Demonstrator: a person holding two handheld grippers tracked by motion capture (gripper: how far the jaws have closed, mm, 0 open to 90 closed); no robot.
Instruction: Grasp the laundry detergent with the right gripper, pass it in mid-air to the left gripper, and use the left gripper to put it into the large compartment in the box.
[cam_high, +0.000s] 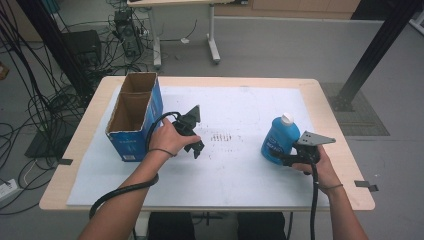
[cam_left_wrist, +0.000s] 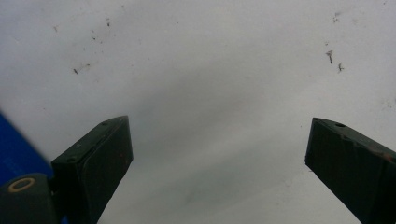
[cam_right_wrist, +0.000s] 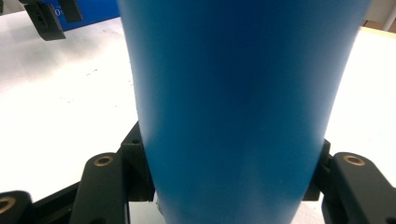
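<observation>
Right now the right gripper (cam_high: 281, 159) is clamping its two black jaws on the lower body of a blue plastic bottle with a white cap (cam_high: 280, 139), which is standing upright and leaning a little on the white foam sheet (cam_high: 240, 180), at about four o'clock of the sheet's middle. Seen in the right gripper view, the bottle's smooth blue wall (cam_right_wrist: 238, 107) is rising between the jaws, and the jaws are pressing against both of its sides.

Across the sheet, at about nine o'clock of the middle, the left gripper (cam_high: 198, 149) is hanging just above the surface with its jaws standing wide apart and gripping nothing; in the left gripper view the bare, speckled sheet (cam_left_wrist: 219, 93) is lying between them. Directly beside that hand, at ten o'clock of the sheet, a blue open-topped cardboard box (cam_high: 134, 116) is resting with its brown inside showing. The two grippers are sitting well apart, and a patch of dark marks (cam_high: 222, 137) is lying between them.
</observation>
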